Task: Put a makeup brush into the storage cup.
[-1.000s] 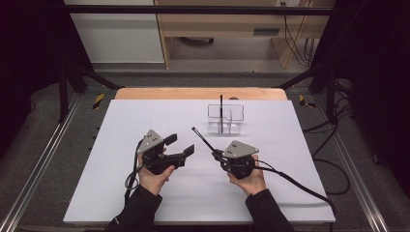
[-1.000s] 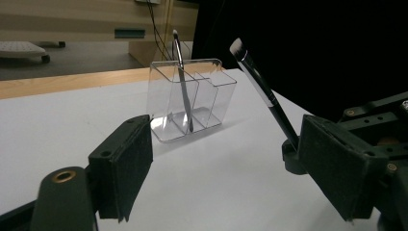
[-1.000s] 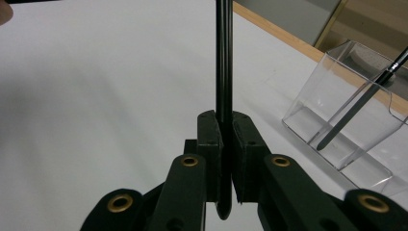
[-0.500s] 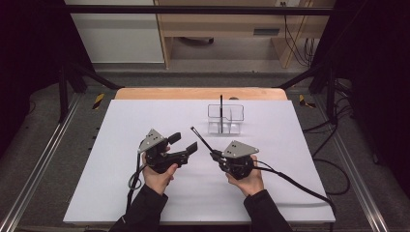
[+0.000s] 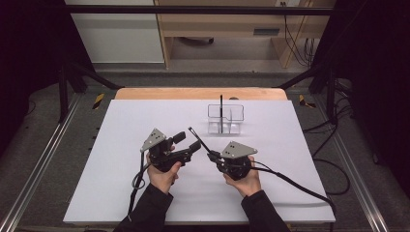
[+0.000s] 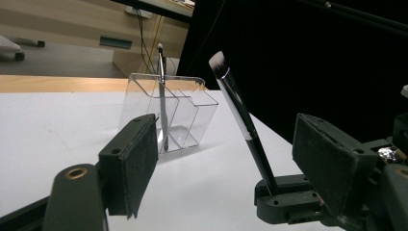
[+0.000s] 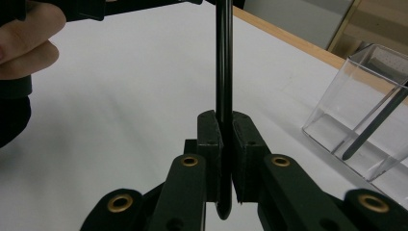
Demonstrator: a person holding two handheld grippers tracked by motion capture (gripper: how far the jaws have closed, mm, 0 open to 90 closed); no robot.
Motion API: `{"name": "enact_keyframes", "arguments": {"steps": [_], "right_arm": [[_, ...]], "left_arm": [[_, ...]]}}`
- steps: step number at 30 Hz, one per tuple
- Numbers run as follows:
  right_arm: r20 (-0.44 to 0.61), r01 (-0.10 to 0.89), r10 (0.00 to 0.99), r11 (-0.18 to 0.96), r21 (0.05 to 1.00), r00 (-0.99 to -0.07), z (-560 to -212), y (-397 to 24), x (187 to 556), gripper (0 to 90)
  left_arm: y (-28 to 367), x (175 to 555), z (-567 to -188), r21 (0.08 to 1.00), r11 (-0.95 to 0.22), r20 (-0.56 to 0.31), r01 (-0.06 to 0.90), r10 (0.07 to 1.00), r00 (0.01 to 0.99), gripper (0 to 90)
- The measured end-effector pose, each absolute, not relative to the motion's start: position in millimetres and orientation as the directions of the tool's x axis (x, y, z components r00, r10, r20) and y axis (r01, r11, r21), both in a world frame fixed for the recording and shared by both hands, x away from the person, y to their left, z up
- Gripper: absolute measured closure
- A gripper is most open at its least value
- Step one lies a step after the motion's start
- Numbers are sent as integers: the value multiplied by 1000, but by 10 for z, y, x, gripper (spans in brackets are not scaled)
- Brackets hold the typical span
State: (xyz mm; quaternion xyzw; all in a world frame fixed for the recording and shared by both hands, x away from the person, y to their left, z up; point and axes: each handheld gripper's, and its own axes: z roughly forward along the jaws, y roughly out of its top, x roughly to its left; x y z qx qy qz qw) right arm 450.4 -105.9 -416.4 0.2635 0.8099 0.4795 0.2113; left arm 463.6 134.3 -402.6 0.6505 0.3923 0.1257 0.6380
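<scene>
Makeup brush (image 6: 243,120) clamped in right tongs (image 5: 211,155), above the table (image 5: 121,121)

Brush slants up w/ bristle tip toward left tongs (image 5: 187,141), whose jaws stand apart either side of it, not touching, and have just been closing. Clear acrylic organizer (image 5: 226,118) sits farther back; 2nd brush (image 5: 221,112) stands upright in it.
</scene>
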Motion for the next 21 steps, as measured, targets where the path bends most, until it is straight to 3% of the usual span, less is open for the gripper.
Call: {"name": "enact_keyframes", "arguments": {"steps": [21], "right_arm": [[-73,222,624,382,897,-778,-4158,-1054,4481,840]], "left_arm": [[1241,4654,-4050,906,179,-408,383,610,680,517]]}}
